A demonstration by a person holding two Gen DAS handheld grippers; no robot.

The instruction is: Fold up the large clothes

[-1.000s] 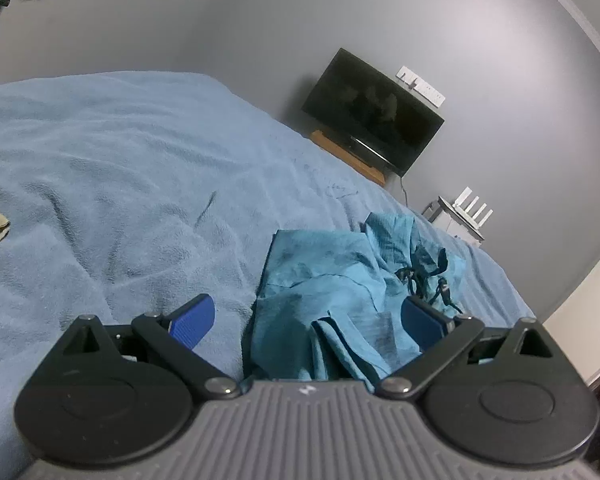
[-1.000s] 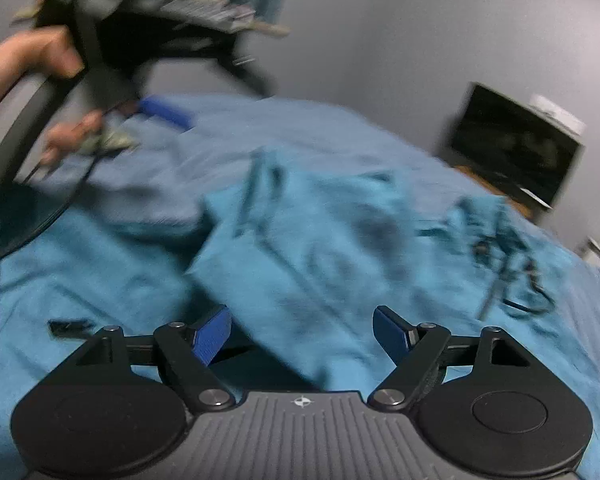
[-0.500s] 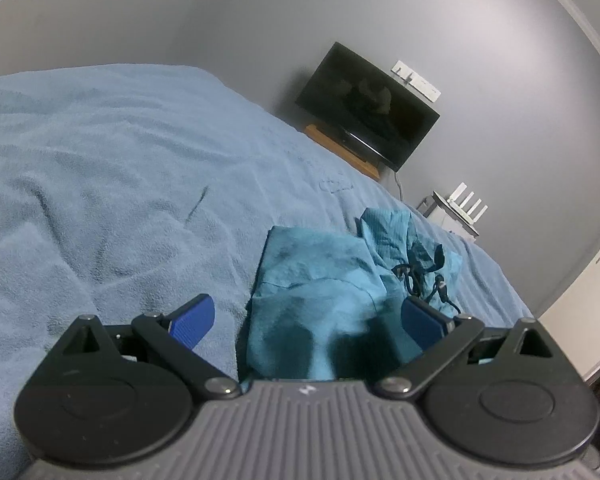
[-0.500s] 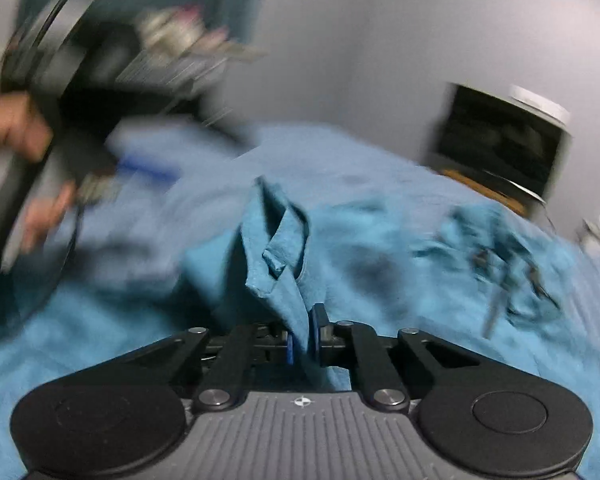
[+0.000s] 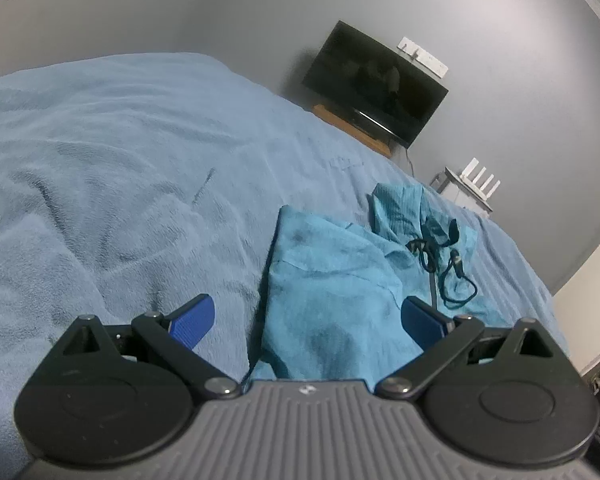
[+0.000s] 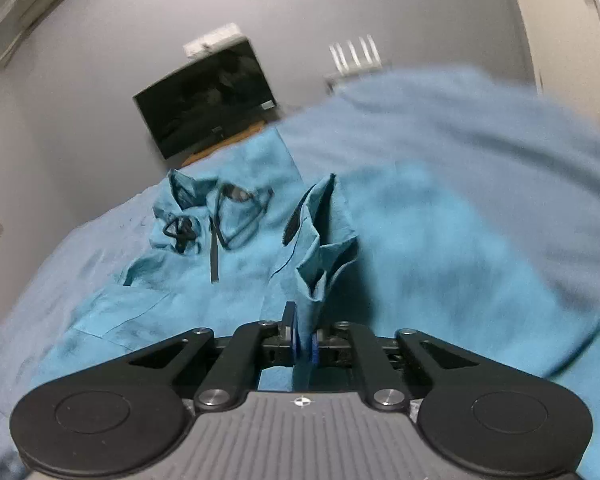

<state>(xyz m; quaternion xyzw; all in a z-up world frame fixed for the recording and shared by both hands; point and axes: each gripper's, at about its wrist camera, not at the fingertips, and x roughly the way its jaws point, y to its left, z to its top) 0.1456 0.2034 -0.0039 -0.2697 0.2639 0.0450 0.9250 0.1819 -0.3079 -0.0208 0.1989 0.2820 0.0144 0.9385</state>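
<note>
Change: right gripper (image 6: 304, 344), already clamped half a second back, has swung round; the television (image 6: 208, 96) now sits ahead of it.
Right tool: pads pinched tight on a raised fold of the teal garment (image 6: 320, 248).
Left tool: left gripper (image 5: 306, 320) hangs spread wide, gripping nothing, above the garment's near edge.
Garment: teal garment (image 5: 332, 280) lies rumpled on the blue blanket (image 5: 120, 152), its black drawcord (image 5: 448, 264) at the far end.
Picture: right view blurred.

Teal garment (image 5: 332, 280) crumpled on bed, black drawstring on top; one fabric edge (image 6: 320, 248) lifted upright, pinched.
</note>
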